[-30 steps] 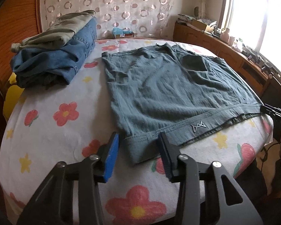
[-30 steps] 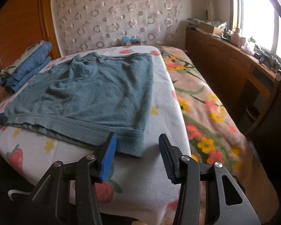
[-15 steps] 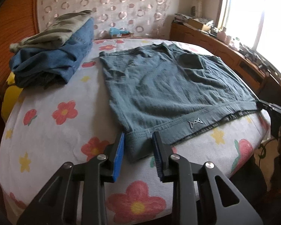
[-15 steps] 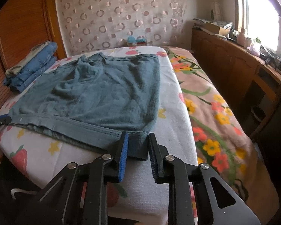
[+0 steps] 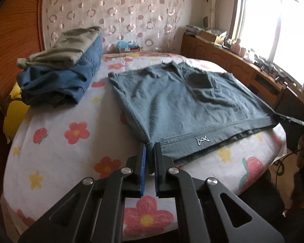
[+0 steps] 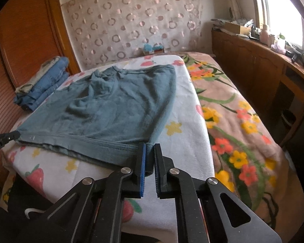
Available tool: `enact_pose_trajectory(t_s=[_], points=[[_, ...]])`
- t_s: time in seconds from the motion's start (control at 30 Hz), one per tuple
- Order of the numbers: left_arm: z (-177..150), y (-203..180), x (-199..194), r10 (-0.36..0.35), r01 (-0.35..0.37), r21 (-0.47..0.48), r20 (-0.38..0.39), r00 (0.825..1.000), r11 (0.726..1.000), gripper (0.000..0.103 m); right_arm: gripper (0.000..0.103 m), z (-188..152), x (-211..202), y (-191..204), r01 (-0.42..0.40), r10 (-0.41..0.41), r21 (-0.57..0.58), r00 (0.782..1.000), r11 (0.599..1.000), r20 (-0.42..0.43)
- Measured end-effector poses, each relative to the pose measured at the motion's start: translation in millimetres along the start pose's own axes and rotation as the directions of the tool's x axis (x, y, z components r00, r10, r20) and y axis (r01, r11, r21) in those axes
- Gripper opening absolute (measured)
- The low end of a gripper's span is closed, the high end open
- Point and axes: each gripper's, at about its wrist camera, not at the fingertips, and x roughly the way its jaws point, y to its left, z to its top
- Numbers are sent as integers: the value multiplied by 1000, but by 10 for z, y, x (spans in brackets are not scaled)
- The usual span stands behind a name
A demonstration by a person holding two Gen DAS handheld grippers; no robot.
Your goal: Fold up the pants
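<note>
A: Left wrist view first. Where are the pants?

B: The grey-green pants (image 5: 178, 105) lie spread flat on a bed sheet (image 5: 56, 141) printed with red and yellow flowers. The left gripper (image 5: 151, 147) has just closed its jaws on the near left corner of the hem, and cloth is pinched between the blue pads.

A: Any writing?

B: A small white zigzag logo (image 5: 202, 141) is stitched on the hem band, shaped like a crown or linked letters; I cannot read it as a word. To the left, well apart from the pants, a stack of folded clothes (image 5: 60, 68) has blue denim below and an olive piece on top. The box (image 5: 128, 47) by the curtain is too small to read.

A: And the right wrist view?

B: The right gripper (image 6: 150, 148) has also just closed and is clamped on the other near corner of the same hem, with fabric between its pads. The pants (image 6: 115, 107) stretch away from it over the sheet (image 6: 184, 137); a pink floral blanket (image 6: 237, 121) lies beside on the right. At the far left edge the left gripper (image 6: 15, 135) grips the opposite corner. It carries a white label, too blurred to read.
</note>
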Motion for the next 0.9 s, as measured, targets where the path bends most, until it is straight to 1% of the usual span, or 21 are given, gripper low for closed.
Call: enact_pose_trajectory(t_s=[0.3, 0.4, 0.53, 0.6, 0.7, 0.73, 0.77, 0.9], points=[[64, 38, -316, -6, 7, -6, 59, 998, 1000, 3, 5, 64, -286, 173, -7, 9, -53, 999, 999, 34], [66, 60, -339, -9, 10, -7, 52, 999, 1000, 3, 5, 56, -388, 231, -4, 8, -77, 999, 997, 42], [46, 59, -256, -10, 10, -9, 28, 1000, 1000, 3, 5, 14, -367, 246, 9, -7, -84, 1000, 996, 26], [69, 40, -226, -13, 14, -7, 23, 1000, 1000, 3, 10, 6, -315, 248, 11, -10, -81, 1000, 997, 11], [113, -26, -216, -19, 19, 5, 27, 999, 1000, 3, 24, 8, -290, 274, 34, -33, -84, 999, 996, 11], [141, -56, -214, -21, 21, 11, 30, 999, 1000, 3, 35, 14, -291, 279, 33, -32, -85, 999, 996, 14], [148, -69, -219, -23, 23, 16, 32, 999, 1000, 3, 39, 28, -296, 283, 33, -31, -83, 999, 996, 21], [269, -245, -167, -45, 44, 65, 24, 999, 997, 3, 40, 74, -315, 323, 24, -21, -92, 999, 995, 40]])
